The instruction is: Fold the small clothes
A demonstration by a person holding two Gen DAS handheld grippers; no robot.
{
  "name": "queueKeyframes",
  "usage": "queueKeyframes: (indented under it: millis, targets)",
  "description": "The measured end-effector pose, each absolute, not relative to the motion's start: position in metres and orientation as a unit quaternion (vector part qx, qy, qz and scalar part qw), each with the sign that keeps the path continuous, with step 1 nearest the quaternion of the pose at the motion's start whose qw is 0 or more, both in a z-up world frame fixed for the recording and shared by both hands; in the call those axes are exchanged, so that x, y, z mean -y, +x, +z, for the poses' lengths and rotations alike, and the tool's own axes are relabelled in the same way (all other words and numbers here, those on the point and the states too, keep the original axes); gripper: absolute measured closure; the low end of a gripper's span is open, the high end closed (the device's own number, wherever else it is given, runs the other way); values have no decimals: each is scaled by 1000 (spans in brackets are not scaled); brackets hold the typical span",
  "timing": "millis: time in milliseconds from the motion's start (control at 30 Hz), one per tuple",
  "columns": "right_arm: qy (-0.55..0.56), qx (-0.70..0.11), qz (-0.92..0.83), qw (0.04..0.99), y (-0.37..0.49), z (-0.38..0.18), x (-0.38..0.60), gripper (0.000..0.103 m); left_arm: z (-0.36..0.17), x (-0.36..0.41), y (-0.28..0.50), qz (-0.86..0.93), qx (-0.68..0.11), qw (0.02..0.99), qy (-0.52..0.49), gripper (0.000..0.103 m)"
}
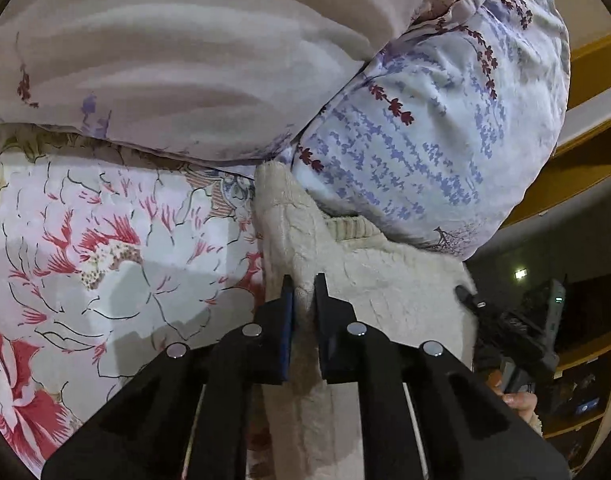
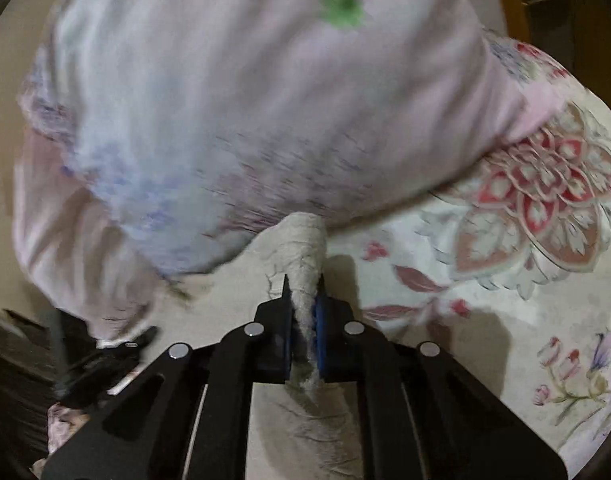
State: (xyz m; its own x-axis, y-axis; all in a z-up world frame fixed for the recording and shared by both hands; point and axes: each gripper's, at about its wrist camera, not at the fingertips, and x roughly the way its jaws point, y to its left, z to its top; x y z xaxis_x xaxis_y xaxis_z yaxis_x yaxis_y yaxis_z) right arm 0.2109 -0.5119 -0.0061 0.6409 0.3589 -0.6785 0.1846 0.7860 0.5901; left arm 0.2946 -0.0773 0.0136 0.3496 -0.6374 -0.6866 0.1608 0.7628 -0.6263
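- Floral bedsheet [image 1: 85,240] covers the surface where we work, and a big pillow [image 1: 425,140] with blue and dark red print lies at the far side, with a pinkish blanket [image 1: 185,60] beside it.
- We hold a cream fluffy garment [image 1: 365,272] on this sheet; its far end touches the pillow.
- Our left gripper [image 1: 303,292] is closed on a ridge of the garment, the cloth pinched between both pads.
- Our right gripper [image 2: 303,292] is also clamped on a thin twisted fold of the same cream cloth [image 2: 305,248]; this view is blurred.
- We judge that we have taken two edges and are about to carry them over for a fold.
- Risk: the right pinch looks narrow, so the cloth may slip out when we lift.
- Risk: the far end may catch under the pillow, and then the fold becomes crooked.
- Risk: if we pull the two hands unevenly, the thick pile bunches instead of lying flat.
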Motion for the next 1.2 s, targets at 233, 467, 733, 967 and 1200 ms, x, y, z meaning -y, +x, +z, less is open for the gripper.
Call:
queueKeyframes:
  millis: [233, 467, 733, 967, 1200]
  targets:
    - [320, -462, 2, 827, 216, -38, 503, 92, 2, 78, 290, -240, -514, 797, -206, 93]
    - [363, -458, 44, 810, 210, -17, 523, 29, 24, 69, 289, -276, -506, 784, -231, 35]
    - [407, -486, 101, 766, 183, -30, 544, 22, 49, 86, 255, -310, -514, 789, -135, 9]
    - [422, -495, 121, 749, 182, -51, 524, 22, 28, 129, 242, -276, -546, 789, -49, 7]
    - [412, -501, 143, 747, 193, -51, 500, 25, 12, 160, 240, -264, -554, 790, -9, 7]
